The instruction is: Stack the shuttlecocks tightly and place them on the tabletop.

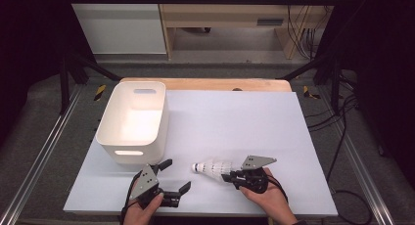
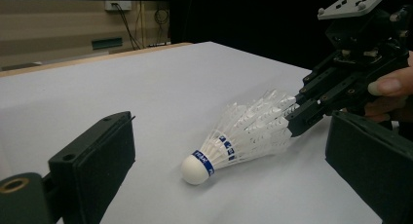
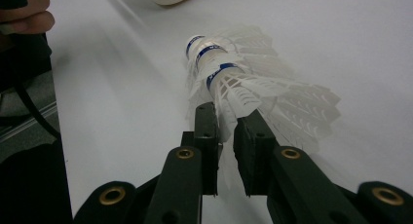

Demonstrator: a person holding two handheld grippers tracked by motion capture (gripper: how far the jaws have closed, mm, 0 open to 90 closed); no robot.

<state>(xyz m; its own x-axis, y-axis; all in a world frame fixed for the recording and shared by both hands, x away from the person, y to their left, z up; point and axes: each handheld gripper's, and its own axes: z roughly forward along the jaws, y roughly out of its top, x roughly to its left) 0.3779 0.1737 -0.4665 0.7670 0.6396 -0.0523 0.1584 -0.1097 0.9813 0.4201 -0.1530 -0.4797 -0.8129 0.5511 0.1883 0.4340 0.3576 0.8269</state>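
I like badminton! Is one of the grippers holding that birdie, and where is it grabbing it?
The right gripper has the shuttlecock by the edge of its feather skirt, a feather between its jaws. The left gripper is open and holds nothing.

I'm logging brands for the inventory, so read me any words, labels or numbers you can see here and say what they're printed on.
Blue band around the white feather shuttlecock, by its cork tip: white lettering, too small and blurred to read.
Second blue band further up the feathers: marks too blurred to read.
White plastic bin: no text visible.
White table sheet: no text visible.
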